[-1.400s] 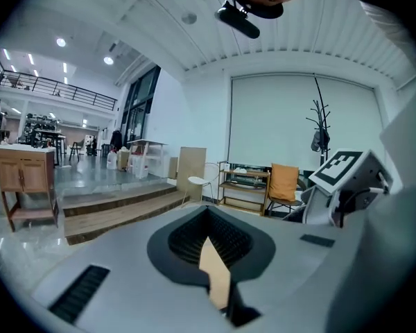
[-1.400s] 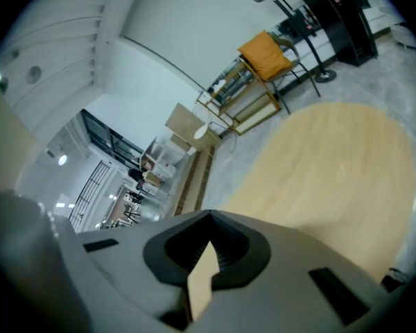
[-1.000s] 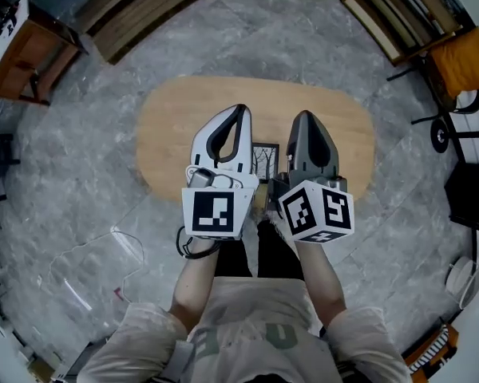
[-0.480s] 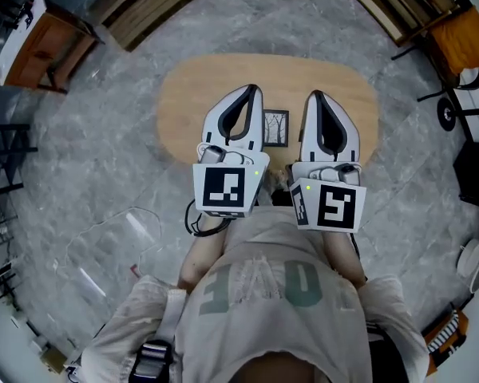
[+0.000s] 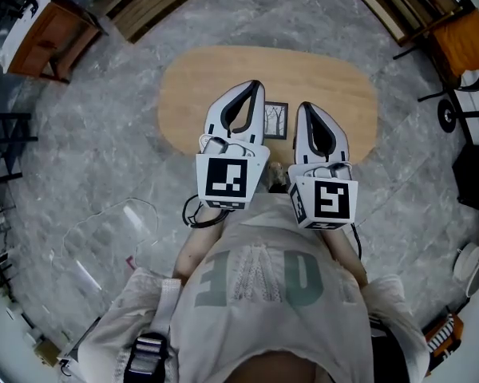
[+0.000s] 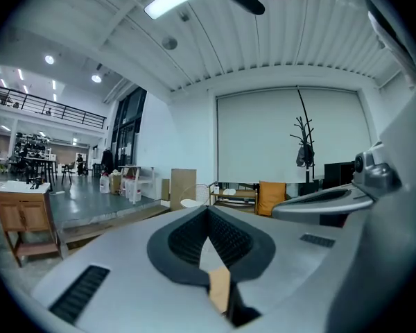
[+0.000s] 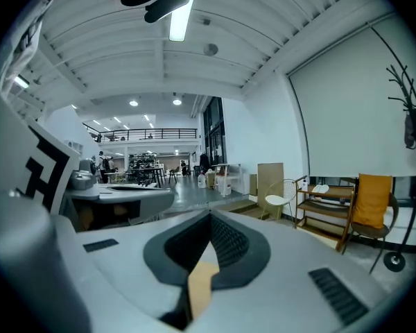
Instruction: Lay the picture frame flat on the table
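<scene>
A small black picture frame (image 5: 276,120) with a tree print stands on the oval wooden table (image 5: 199,78), its face showing from above. I cannot tell how far it leans. My left gripper (image 5: 254,84) hovers just left of the frame and my right gripper (image 5: 303,106) just right of it; neither touches it. Both are shut with nothing between their fingers. In the left gripper view the left gripper (image 6: 209,209) points level across the room, with the right gripper's body (image 6: 333,200) beside it. In the right gripper view the right gripper (image 7: 209,215) does the same. The frame is hidden in both.
The table stands on a grey stone floor. A wooden cabinet (image 5: 44,34) is at the far left and long planks (image 5: 144,6) lie behind the table. An orange-cushioned chair (image 5: 463,54) and shelving are at the right. A clear plastic sheet (image 5: 104,246) lies on the floor, near left.
The head view has tipped down, so more of the person's torso shows. Both grippers stayed shut on either side of the frame, the right one drawn slightly nearer the person.
</scene>
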Available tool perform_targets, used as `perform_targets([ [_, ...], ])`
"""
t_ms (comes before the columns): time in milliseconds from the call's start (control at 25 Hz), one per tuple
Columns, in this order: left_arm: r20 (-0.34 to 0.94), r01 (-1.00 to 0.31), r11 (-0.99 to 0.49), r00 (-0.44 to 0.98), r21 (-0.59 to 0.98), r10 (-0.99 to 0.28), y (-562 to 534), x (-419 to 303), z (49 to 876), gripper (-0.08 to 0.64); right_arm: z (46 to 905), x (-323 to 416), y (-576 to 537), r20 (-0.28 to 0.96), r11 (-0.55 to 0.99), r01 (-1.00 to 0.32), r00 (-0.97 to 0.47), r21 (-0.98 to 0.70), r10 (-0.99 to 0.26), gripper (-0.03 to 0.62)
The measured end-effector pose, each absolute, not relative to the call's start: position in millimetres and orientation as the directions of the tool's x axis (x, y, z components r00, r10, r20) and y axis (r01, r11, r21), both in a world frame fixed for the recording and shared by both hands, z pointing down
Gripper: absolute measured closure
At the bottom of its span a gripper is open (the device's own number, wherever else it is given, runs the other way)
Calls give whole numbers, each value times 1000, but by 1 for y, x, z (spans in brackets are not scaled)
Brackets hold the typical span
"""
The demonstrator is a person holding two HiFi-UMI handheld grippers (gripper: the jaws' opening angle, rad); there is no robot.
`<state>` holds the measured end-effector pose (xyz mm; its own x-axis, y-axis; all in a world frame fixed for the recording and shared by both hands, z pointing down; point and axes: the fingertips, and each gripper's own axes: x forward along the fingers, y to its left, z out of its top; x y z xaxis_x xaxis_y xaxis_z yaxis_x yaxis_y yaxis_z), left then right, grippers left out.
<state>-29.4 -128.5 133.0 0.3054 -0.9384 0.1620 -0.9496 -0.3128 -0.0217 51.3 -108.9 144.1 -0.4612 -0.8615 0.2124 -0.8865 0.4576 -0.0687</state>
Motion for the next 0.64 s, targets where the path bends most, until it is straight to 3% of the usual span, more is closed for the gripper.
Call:
perform_targets([
  [640, 154, -946, -323, 318, -12, -935, -129, -23, 131, 551, 142, 59, -111, 213, 442, -893, -451, -88, -867, 586],
])
